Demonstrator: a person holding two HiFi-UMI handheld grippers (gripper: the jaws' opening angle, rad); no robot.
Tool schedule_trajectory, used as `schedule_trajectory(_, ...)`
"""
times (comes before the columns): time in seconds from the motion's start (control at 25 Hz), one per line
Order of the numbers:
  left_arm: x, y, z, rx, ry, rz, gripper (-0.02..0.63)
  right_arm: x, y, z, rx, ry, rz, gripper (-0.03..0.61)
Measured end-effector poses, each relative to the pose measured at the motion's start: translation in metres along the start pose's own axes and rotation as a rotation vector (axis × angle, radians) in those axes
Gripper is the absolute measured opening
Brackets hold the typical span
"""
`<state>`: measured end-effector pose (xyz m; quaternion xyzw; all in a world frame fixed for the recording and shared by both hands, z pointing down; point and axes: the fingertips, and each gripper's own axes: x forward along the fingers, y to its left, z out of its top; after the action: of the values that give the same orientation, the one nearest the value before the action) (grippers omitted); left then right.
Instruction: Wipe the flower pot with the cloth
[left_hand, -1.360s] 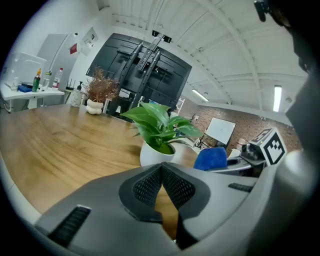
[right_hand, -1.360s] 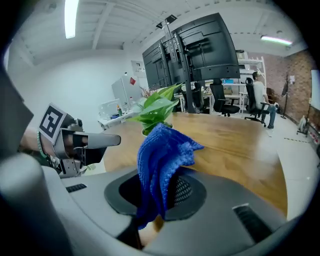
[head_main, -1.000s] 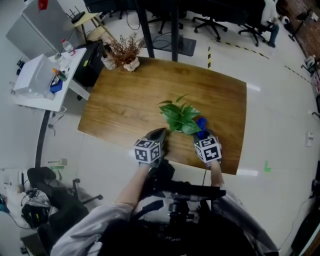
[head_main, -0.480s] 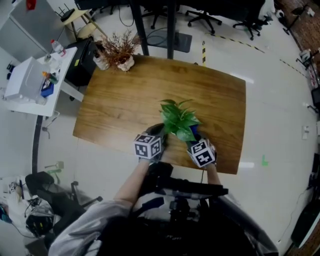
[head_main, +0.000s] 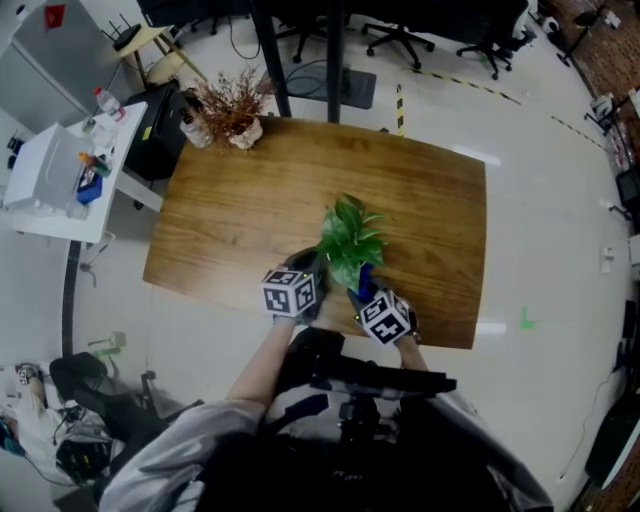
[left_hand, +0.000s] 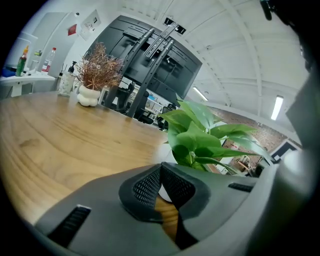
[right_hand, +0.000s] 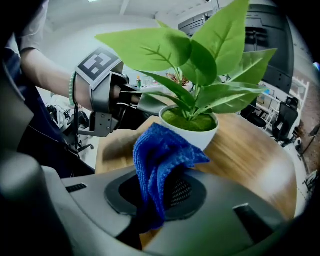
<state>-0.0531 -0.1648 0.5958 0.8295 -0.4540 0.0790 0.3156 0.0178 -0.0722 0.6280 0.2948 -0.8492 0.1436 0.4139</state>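
Observation:
A green leafy plant (head_main: 348, 238) stands in a white flower pot (right_hand: 192, 134) near the front edge of the wooden table (head_main: 240, 200). My right gripper (right_hand: 167, 175) is shut on a bunched blue cloth (right_hand: 159, 157), and the cloth presses against the near side of the pot. In the head view the cloth (head_main: 365, 283) shows under the leaves, just ahead of the right gripper (head_main: 366, 294). My left gripper (left_hand: 159, 170) is shut with nothing between its jaws, its tips at the pot (left_hand: 164, 154) on the pot's left side. The leaves hide the pot in the head view.
A dried brown plant in a white vase (head_main: 232, 105) stands at the table's far left corner. A white side table (head_main: 55, 175) with bottles is off to the left. Office chairs and a desk frame stand beyond the table. The table's front edge lies just under both grippers.
The right gripper has carried the cloth from the pot's right side round toward its near side, moving left and closer to me. The left gripper has stayed at the pot.

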Motion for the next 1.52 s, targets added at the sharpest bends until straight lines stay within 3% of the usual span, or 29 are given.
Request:
schedule_trajectory(0.28,-0.004,0.003,-0.006,-0.008,0.014,-0.006,0.0,-0.007,-0.003,0.001,0.029,-0.02,0.01,0.077)
schedule_trajectory(0.52,-0.013,0.002,-0.009,-0.004,0.009,-0.014,0.0,-0.025,-0.048,0.001,0.109,-0.068,-0.07,0.077)
schedule_trajectory(0.76,-0.014,-0.008,-0.012,0.025,0.013,-0.042,0.0,-0.018,-0.077,0.015,0.09,-0.09,-0.088,0.077)
schedule_trajectory(1.52,-0.018,-0.012,-0.018,-0.008,-0.003,-0.027,0.0,0.003,-0.012,0.007,0.01,-0.032,0.023,0.077)
